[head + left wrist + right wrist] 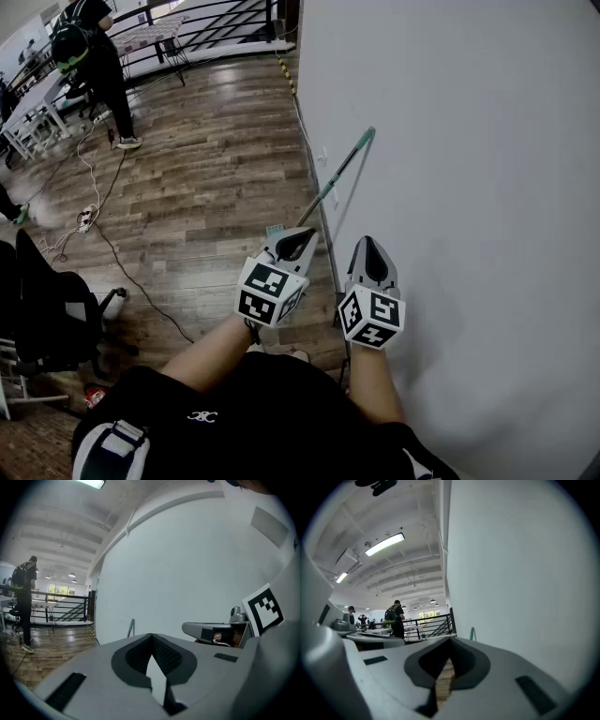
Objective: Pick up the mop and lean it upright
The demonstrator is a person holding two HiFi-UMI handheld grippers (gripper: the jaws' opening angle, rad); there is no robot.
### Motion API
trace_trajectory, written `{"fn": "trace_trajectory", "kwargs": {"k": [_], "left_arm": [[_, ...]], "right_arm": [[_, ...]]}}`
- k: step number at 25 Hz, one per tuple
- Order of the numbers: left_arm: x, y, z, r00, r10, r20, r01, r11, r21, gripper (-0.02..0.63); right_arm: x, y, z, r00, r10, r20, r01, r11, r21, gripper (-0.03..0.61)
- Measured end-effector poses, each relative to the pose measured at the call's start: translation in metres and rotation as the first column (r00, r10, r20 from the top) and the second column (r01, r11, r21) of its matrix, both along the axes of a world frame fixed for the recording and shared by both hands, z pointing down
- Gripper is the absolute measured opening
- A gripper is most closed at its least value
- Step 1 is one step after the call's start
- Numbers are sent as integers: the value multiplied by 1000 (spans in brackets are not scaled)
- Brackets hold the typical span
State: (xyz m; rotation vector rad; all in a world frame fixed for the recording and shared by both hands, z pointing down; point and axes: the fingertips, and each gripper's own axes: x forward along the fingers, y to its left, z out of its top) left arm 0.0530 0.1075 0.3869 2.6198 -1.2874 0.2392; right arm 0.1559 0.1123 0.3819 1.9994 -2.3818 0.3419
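The mop (339, 172) leans against the white wall (469, 187), its teal handle tip high on the wall and its shaft slanting down to the floor. Its lower end is hidden behind my left gripper (298, 242). That gripper is shut and holds nothing, a little short of the shaft. My right gripper (370, 251) hangs beside it near the wall, also shut and empty. In the left gripper view the mop handle (131, 627) stands ahead of the closed left gripper (151, 638). The right gripper view shows the handle (473, 633) past the closed right gripper (450, 641).
A person in black with a backpack (94, 56) stands far off on the wooden floor. Cables (89, 216) trail across the boards. A black chair (47, 314) is at my left. A black railing (206, 23) and tables close the far end.
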Motion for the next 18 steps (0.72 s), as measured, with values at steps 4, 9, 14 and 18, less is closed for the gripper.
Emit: {"fn": "trace_trajectory", "kwargs": {"k": [4, 9, 14, 18], "left_arm": [[1, -3, 4, 1000, 0, -11, 0, 1000, -7, -6], [-7, -3, 4, 1000, -1, -24, 1, 1000, -3, -6], [-26, -3, 7, 999, 1, -36, -1, 1000, -7, -6], [-46, -7, 8, 999, 7, -43, -7, 1000, -7, -6]], "right_arm": [[0, -4, 4, 1000, -5, -1, 5, 1000, -3, 6], [-14, -2, 3, 999, -32, -9, 32, 999, -4, 6], [-33, -2, 4, 999, -29, -29, 29, 1000, -9, 6], [-52, -4, 5, 999, -25, -42, 25, 1000, -13, 6]]}}
